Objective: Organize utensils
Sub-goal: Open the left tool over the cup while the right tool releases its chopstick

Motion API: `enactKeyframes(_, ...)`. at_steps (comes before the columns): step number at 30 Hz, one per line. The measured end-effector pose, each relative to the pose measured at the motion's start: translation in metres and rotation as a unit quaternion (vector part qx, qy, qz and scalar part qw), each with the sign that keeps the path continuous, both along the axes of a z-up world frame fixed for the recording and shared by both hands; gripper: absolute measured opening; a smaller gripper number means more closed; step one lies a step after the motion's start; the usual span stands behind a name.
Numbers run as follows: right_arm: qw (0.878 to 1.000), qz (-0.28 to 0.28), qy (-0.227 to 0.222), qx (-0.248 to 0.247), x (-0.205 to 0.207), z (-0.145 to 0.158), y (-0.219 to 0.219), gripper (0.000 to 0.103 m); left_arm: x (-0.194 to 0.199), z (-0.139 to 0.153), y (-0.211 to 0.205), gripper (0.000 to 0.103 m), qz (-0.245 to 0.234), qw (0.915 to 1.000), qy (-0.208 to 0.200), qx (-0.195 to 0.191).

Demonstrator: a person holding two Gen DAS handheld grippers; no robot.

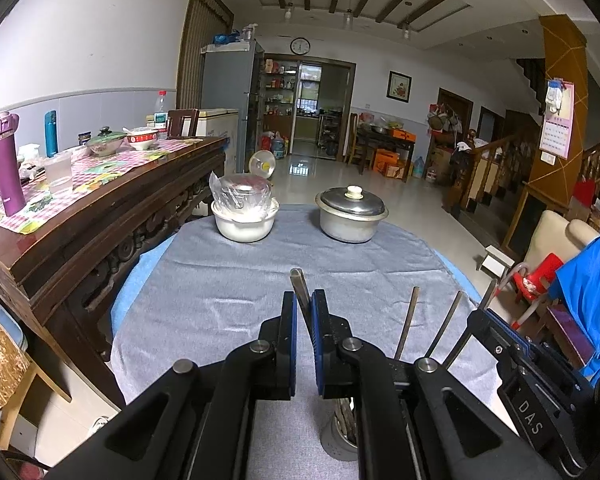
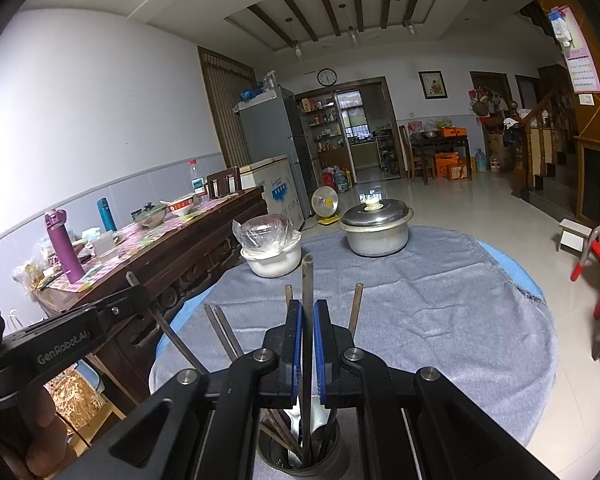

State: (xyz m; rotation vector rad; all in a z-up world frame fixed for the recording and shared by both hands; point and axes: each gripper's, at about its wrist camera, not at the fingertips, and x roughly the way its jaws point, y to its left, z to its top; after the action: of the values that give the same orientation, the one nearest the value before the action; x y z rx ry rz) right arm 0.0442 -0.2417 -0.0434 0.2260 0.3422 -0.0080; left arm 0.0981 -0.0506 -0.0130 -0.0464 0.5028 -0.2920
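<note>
Already each pair of jaws pinches one chopstick, directly over the holder.

Right gripper (image 2: pixel 304 344) holds its chopstick (image 2: pixel 307 280) near-upright, lower end inside the utensil holder (image 2: pixel 300 460) on the counter (image 2: pixel 440 300); left gripper (image 1: pixel 304 336) grips a tilted chopstick (image 1: pixel 299 286), slightly off.

A lived-in family home, the open main room. Straight ahead at twelve o'clock, a wall clock (image 1: pixel 300 45) hangs over a doorway into a pantry-like kitchen with stocked shelves (image 1: pixel 278 88). At eleven stands a grey fridge (image 1: pixel 230 96); at nine, a carved wooden sideboard (image 1: pixel 100 216) carries flasks, bowls and a checked cloth. At two o'clock a wooden staircase (image 1: pixel 496 160) climbs past a wall calendar (image 1: pixel 556 120). A round cloth-covered table (image 1: pixel 260 280) holds a lidded pot (image 1: pixel 352 216).
</note>
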Motion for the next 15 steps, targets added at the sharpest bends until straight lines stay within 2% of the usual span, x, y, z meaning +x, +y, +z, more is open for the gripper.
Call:
enactKeyframes(8, 1.0, 0.001, 0.001, -0.004, -0.0003, -0.0007, 0.0008, 0.007, 0.0021, -0.0045, -0.0008, 0.007, 0.002, 0.9997, -0.002, -0.024)
enactKeyframes(15, 1.0, 0.002, 0.007, -0.003, -0.0019, -0.0053, -0.0034, 0.007, 0.0029, -0.005, -0.0021, 0.007, 0.007, 0.9996, -0.002, -0.025)
